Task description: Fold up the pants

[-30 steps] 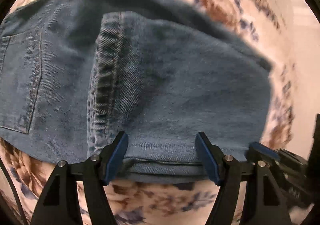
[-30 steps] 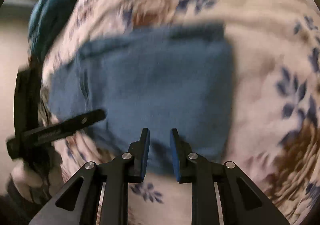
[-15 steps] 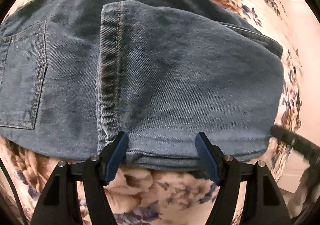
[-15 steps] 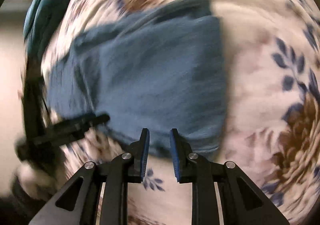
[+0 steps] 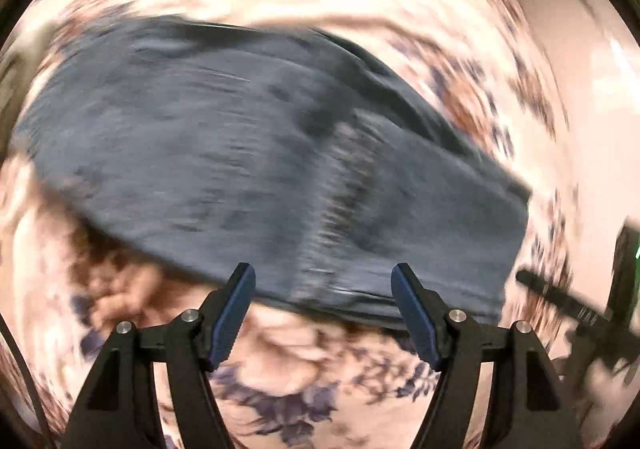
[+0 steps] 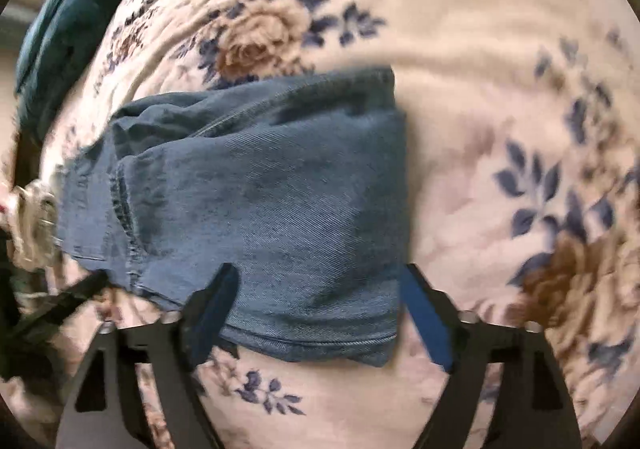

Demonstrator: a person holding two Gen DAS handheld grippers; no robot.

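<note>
Folded blue denim pants (image 6: 276, 209) lie as a compact stack on the cream bedspread with brown-and-navy roses (image 6: 500, 97), leg hem turned over on top, fold looks about done.

Right tongs (image 6: 320, 313): jaws have just been opening and now stand wide and released. The near edge of the denim sits between them in view, but the pads don't press it and it lies flat.

Left tongs (image 5: 323, 315): parted and empty, over the near edge of the pants (image 5: 280, 169) with bedspread (image 5: 304, 381) showing between the pads. That view is heavily motion-blurred, so fine detail is unreadable.

The other tool shows as a dark streak at the edge of each view, so the two are near each other.

Risks from here, my read:
- Right pads (image 6: 212, 301) straddle the stack edge. A careless lift-away could snag the top layer and peel the fold open.
- Left side (image 6: 120, 137) of the stack looks rumpled, layers not flush. Denim is stiff and could spring back, leaving a sloppy fold.
- Soft bedding gives no firm backing, so any pressing or smoothing may shove the stack sideways.
- A dark teal cloth (image 6: 64, 33) sits at the far edge, well apart, no threat.
</note>
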